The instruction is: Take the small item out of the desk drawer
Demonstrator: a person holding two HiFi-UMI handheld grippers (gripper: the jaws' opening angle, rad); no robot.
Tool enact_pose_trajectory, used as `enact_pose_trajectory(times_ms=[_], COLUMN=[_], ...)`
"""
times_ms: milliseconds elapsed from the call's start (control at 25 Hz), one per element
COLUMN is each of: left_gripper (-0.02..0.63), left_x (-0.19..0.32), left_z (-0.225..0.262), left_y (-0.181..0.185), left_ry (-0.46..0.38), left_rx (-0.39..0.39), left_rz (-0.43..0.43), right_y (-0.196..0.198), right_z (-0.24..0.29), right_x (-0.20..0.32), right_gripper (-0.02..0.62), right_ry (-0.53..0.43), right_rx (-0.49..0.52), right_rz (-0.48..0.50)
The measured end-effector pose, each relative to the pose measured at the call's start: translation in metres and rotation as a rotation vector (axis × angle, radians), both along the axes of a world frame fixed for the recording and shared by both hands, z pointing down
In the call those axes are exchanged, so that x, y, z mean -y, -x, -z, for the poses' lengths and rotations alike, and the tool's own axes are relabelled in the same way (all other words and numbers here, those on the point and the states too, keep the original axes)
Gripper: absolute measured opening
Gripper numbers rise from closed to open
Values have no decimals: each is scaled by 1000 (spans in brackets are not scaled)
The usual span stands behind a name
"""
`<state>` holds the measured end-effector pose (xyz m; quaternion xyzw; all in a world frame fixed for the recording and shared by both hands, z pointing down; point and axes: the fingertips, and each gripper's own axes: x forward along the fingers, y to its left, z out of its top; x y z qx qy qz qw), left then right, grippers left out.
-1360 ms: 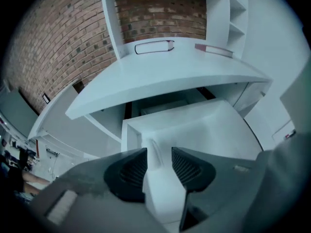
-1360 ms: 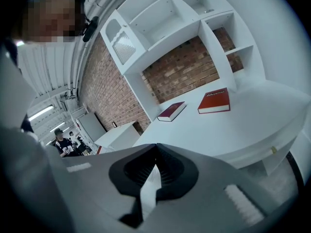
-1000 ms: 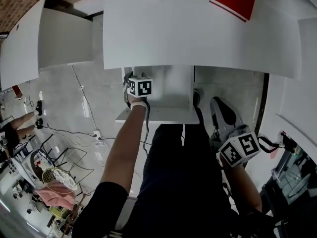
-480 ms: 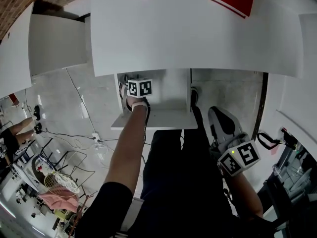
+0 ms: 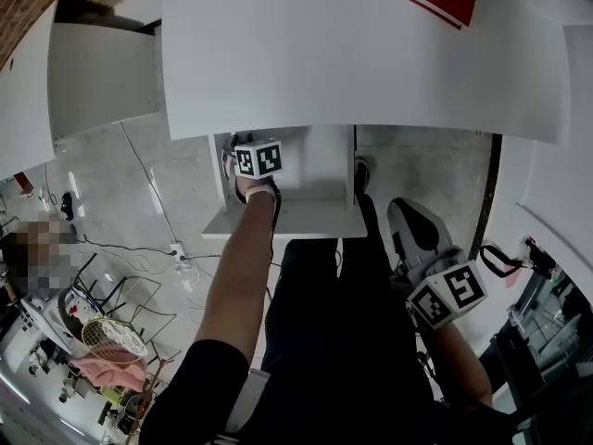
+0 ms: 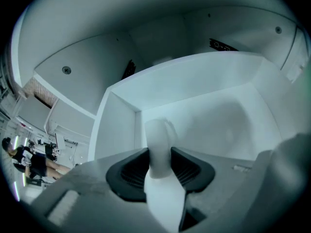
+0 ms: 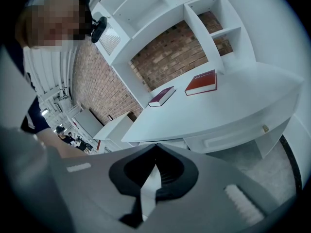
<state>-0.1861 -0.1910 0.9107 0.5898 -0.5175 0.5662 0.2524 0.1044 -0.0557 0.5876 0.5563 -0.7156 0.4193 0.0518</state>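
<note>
My left fingers (image 6: 130,171) have just been closing inside the open drawer (image 5: 320,215) under the bench (image 5: 371,72). They pinch the small white item (image 6: 158,139) between them, so I judge the grab made and only the lift out left. My right fingers (image 7: 127,176) are pressed together on nothing, low beside my leg, well apart from the drawer.

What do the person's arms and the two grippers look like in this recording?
Both grippers, left gripper and right gripper, are grey-bodied with black ribbed pads. Each carries a white cube with black square markers. A black cable runs along the left forearm. The person wears a black short sleeve.
</note>
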Motion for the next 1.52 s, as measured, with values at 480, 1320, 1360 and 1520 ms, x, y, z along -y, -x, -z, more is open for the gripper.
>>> enact_pose_trajectory(times_ms=[480, 1320, 1360, 1520], left_gripper=[143, 141, 141, 140], left_x=[-18, -27, -27, -25], left_z=[24, 229, 242, 291], left_y=[-25, -43, -44, -50], left_ry=[6, -272, -294, -389], left_rx=[-197, -536, -550, -603], left_rz=[16, 7, 4, -18], right_y=[6, 26, 28, 33], right_z=[8, 87, 92, 112], right_x=[12, 51, 53, 63], right_gripper=[3, 3, 3, 3], right_ry=[-28, -217, -226, -271], right_rx=[8, -19, -19, -19], right_rz=[41, 128, 132, 146])
